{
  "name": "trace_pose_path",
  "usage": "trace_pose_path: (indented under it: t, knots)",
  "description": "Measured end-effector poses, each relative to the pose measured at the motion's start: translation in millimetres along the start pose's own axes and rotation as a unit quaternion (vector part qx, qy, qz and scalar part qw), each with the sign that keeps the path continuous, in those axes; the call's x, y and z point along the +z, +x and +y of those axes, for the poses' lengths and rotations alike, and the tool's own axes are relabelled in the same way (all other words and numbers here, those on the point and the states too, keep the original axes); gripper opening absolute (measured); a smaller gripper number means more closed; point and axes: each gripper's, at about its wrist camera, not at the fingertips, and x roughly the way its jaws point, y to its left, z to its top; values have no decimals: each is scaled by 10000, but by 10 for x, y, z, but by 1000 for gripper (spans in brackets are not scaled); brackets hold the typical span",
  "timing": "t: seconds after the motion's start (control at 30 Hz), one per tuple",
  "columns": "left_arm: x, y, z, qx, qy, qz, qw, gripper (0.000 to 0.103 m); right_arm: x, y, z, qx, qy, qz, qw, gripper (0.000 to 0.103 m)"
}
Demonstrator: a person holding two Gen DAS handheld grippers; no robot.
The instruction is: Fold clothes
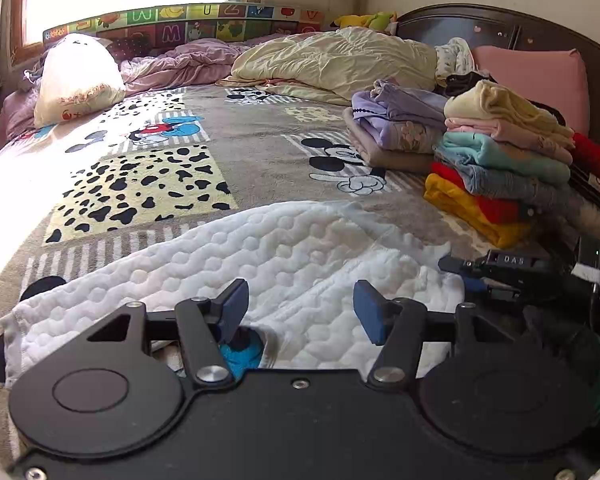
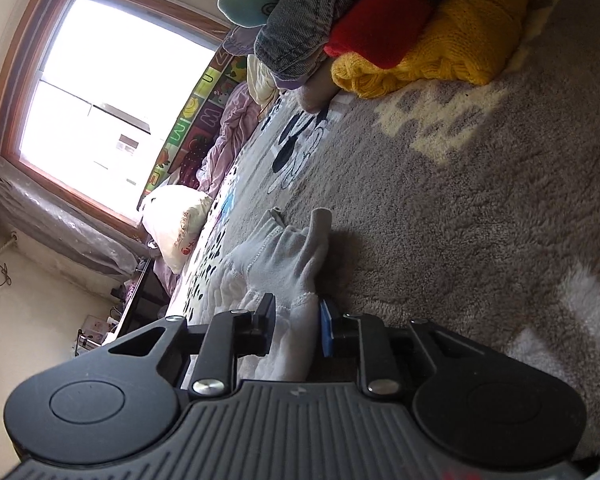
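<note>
A white quilted garment [image 1: 268, 256] lies spread on the cartoon-print bed blanket [image 1: 260, 148]. My left gripper [image 1: 302, 310] hovers low over its near edge with its jaws wide open and empty. My right gripper [image 2: 298, 326] is turned on its side at the garment's right end and is closed on a bunched edge of the white garment [image 2: 288, 256]. The right gripper also shows at the garment's right edge in the left wrist view [image 1: 460, 270].
Two stacks of folded clothes stand at the right: a tall one with yellow, red, denim and teal items [image 1: 500, 168], and a purple and beige one [image 1: 396, 128]. Rumpled cream [image 1: 332, 64] and pink [image 1: 180, 64] quilts, a white bag [image 1: 76, 80] and the headboard [image 1: 500, 28] lie behind.
</note>
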Motion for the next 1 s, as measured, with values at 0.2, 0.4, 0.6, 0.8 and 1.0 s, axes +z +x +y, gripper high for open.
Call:
trace_pose_path:
  t: [0.2,0.4,0.6,0.8,1.0]
  knots:
    - [451,939,-241,-243,-179,371,9989,44,103,67,17,102,-177,-20,9998,29]
    - [418,1951,-338,151,-124,940,9954,40,153,208,103,72,-550,120,9984,29]
    - [397,2218,-444,202,400,1174,9921,47,193,265,99,-213,-730,22,9971,21]
    - [309,1519,-150,188,100,854,9961,47,204,280,80,-196,-746,36,9970,20]
    - [-289,462,100,700,920,927,9890,47,199,248,81,-228,-686,48,9974,20]
